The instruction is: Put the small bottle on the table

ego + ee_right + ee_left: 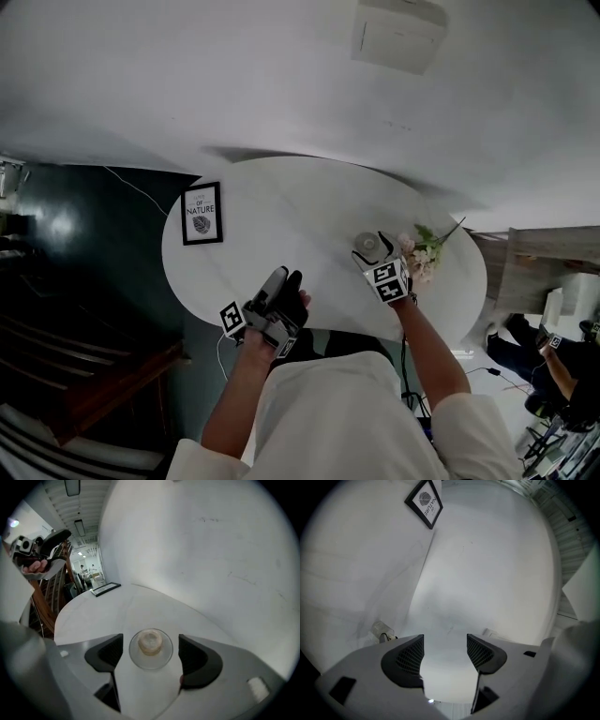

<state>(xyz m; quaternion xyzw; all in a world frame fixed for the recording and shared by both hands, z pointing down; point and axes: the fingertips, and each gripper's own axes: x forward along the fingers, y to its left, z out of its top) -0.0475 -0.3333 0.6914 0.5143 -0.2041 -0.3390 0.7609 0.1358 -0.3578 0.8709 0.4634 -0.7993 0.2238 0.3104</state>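
The small bottle, clear glass with a pale stopper, stands upright on the round white table. My right gripper is open around it, with a gap between each pad and the glass. In the head view the bottle sits at the table's right, just ahead of the right gripper. My left gripper hovers over the table's near edge, open. Nothing is between its jaws in the left gripper view, only the bare table top.
A black-framed picture lies flat on the table's left side. A sprig of pale flowers lies right of the bottle. Dark wooden furniture stands to the left, below the table. A person sits at the far right.
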